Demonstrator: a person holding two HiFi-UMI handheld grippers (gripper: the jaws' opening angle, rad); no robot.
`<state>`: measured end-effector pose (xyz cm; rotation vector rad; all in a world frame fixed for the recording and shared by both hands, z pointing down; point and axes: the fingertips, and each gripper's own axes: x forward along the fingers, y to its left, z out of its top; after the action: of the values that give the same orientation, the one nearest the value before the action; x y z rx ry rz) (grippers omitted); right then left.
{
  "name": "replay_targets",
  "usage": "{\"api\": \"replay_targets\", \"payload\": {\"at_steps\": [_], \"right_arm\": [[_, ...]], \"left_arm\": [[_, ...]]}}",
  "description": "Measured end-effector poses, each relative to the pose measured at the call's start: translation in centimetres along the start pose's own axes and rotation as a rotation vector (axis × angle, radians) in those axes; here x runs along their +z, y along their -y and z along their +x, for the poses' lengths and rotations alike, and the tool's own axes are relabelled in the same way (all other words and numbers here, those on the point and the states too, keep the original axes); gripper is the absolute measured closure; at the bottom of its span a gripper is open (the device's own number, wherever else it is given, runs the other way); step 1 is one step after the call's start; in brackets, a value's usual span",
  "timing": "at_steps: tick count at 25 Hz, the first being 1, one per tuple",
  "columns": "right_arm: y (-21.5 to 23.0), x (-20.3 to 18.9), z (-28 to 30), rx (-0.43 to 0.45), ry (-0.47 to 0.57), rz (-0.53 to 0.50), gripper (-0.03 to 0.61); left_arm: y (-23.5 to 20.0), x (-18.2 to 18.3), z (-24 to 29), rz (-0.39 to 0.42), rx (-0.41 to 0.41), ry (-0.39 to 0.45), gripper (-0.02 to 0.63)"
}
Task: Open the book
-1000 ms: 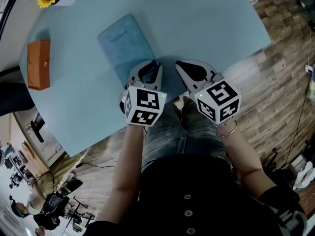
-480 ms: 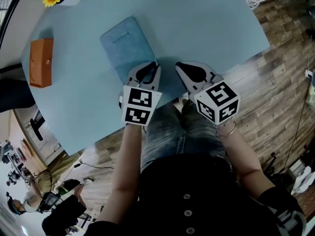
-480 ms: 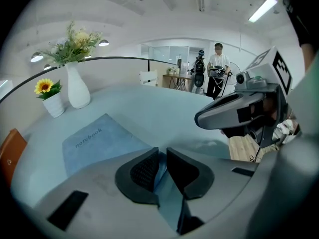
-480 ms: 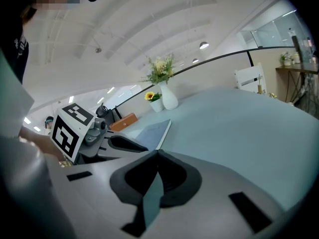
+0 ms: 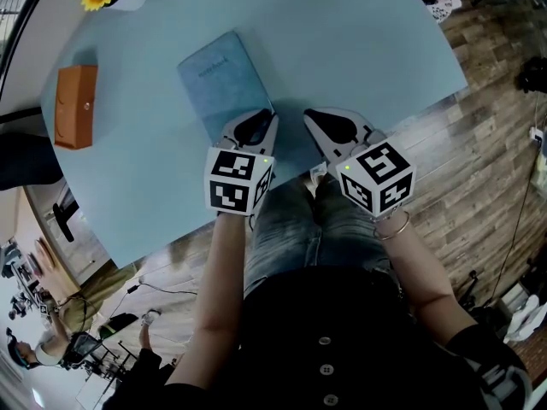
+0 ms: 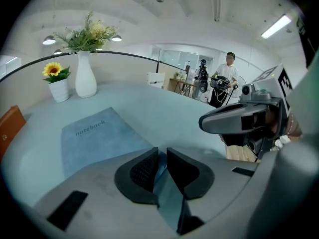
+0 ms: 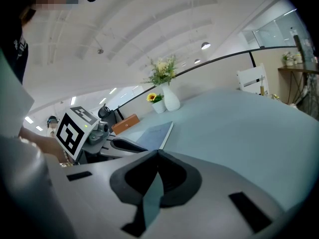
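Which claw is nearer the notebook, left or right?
Left. The left claw sits at the notebook's near corner, its jaws just closing with that corner seemingly between them. The right claw hangs over bare table beside the notebook, apart from it.

Left gripper point(image 6: 162, 151) fingers point(image 6: 142, 172) just closed down to a narrow gap, tips at the near corner of the shut blue book point(image 6: 99, 141) flat on the pale worktop point(image 6: 164, 108); white vase point(image 6: 85, 78) and sunflower pot point(image 6: 59, 88) at the far edge, right gripper point(image 6: 204, 124) alongside on the right.
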<state>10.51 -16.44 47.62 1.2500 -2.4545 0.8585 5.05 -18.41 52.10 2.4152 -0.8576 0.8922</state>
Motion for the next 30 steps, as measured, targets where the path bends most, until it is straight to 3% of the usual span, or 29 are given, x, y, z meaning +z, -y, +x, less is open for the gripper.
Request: {"api": "replay_targets", "payload": {"at_steps": [15, 24, 30], "right_arm": [[-1.2, 1.5, -0.6, 0.043, 0.018, -0.046, 0.577], [-2.5, 2.0, -0.5, 0.071, 0.016, -0.085, 0.577], [-4.1, 2.7, 0.5, 0.076, 0.014, -0.111, 0.577]], "left_arm": [[0.2, 1.5, -2.6, -0.042, 0.012, 0.053, 0.581], [-0.5, 1.9, -4.9, -0.169, -0.016, 0.145, 0.583], [-1.1, 2.2, -6.3, -0.272, -0.088, 0.218, 0.582]]}}
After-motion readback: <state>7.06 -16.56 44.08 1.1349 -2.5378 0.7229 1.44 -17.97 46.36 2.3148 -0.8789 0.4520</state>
